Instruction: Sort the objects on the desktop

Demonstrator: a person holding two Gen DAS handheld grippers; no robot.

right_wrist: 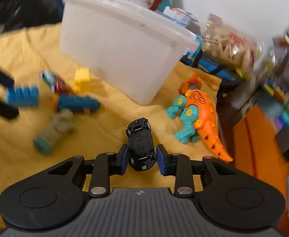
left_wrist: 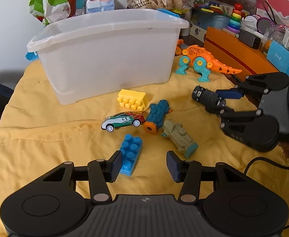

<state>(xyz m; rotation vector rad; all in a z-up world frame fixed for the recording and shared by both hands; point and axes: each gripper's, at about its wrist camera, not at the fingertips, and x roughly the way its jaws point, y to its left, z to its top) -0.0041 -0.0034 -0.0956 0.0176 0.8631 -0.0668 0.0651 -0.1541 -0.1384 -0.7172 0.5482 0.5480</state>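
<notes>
Black toy car (right_wrist: pixel 141 145), underside up, lifted above yellow cloth (right_wrist: pixel 108 130) between pads of right gripper (right_wrist: pixel 142 158) and gripped there. Left gripper (left_wrist: pixel 144 165) parted, holding nothing, left pad (left_wrist: pixel 115 165) beside blue building block (left_wrist: pixel 130 152). White bin (left_wrist: pixel 105 47) beyond the scattered toys.

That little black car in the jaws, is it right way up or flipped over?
Flipped over. The black car shows its underside and wheel axles to the right wrist camera, held off the yellow cloth.
</notes>
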